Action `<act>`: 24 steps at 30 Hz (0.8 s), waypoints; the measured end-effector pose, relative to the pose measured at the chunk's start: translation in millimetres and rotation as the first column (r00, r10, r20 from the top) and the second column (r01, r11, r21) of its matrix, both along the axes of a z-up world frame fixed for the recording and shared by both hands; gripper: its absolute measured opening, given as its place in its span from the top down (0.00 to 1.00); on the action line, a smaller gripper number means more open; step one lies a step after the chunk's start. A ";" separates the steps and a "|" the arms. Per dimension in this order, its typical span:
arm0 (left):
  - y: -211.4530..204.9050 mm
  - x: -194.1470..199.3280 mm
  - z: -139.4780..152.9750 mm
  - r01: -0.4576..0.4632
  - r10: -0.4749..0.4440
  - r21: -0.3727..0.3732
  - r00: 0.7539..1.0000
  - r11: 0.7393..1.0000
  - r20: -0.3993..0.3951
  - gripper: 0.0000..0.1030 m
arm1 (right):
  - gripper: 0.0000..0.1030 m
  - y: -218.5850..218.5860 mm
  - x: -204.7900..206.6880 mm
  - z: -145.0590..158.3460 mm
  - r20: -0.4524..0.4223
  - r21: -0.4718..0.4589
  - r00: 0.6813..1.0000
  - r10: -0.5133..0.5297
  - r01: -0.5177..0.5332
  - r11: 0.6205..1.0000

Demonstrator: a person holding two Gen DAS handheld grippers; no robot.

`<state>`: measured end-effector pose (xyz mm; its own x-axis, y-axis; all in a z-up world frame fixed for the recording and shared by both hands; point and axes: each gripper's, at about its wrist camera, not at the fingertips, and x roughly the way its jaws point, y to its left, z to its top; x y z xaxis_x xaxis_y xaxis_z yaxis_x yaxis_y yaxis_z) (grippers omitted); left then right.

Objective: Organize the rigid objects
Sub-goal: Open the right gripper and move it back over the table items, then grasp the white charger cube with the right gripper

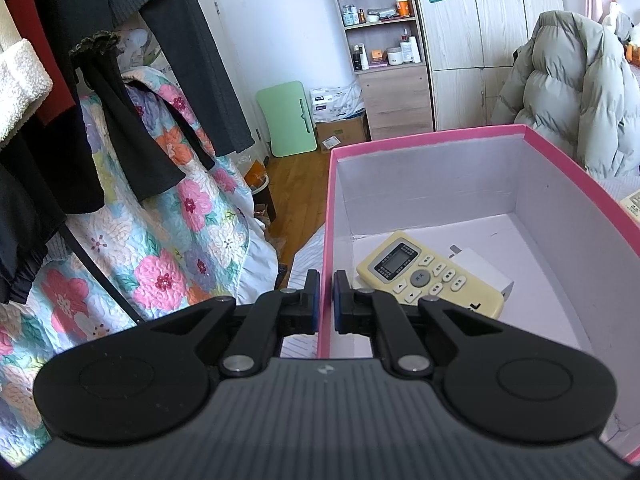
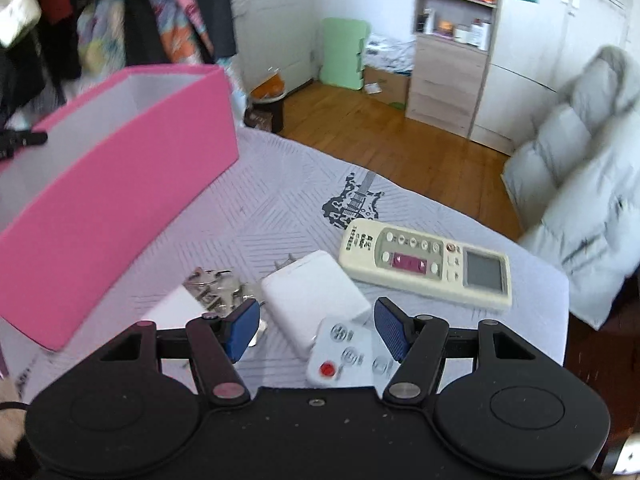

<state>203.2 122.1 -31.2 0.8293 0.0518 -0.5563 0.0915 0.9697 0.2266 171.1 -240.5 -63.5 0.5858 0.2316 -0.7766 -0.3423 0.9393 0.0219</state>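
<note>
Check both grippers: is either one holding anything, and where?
The left gripper clamps the near wall of the pink cardboard box at its rim. The right gripper is open and holds nothing.

The box (image 1: 532, 184) was matt card, pink outside and white within, its wall between the left fingers (image 1: 313, 296). Between the right fingers (image 2: 244, 330) lay a smooth white plastic charger (image 2: 316, 300); beyond them a yellowed plastic remote (image 2: 426, 264) rested on quilted cloth (image 2: 280, 208), with shiny metal keys (image 2: 214, 284) just beyond the left-hand finger.

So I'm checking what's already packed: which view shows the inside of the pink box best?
The left wrist view: it looks into the pink box, showing a yellow remote inside. The right wrist view shows mostly its outer wall.
</note>
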 end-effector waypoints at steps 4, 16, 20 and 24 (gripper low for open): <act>0.5 -0.2 -0.1 0.001 -0.001 0.001 1.000 1.000 0.000 0.95 | 0.31 6.8 14.3 -7.4 -0.028 -0.051 0.993 0.118 -0.119 0.992; 1.9 2.0 1.1 -0.005 0.005 -0.010 1.000 1.000 -0.006 0.94 | 0.38 12.8 -1.4 -16.1 0.000 0.022 1.000 -0.009 0.009 1.000; 1.3 2.7 0.7 -0.002 0.002 -0.014 1.000 1.000 -0.008 0.94 | 0.38 17.9 -9.7 -15.4 -0.028 0.014 0.999 -0.024 0.025 1.000; 0.9 1.9 -0.1 -0.007 0.007 -0.013 1.000 1.000 -0.007 0.94 | 0.36 23.7 -4.0 -18.7 -0.055 -0.009 0.998 0.018 -0.019 1.000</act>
<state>205.1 123.0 -31.3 0.8251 0.0498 -0.5628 0.0865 0.9732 0.2130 167.1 -216.8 -82.3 0.5379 0.2343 -0.8098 -0.3579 0.9332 0.0323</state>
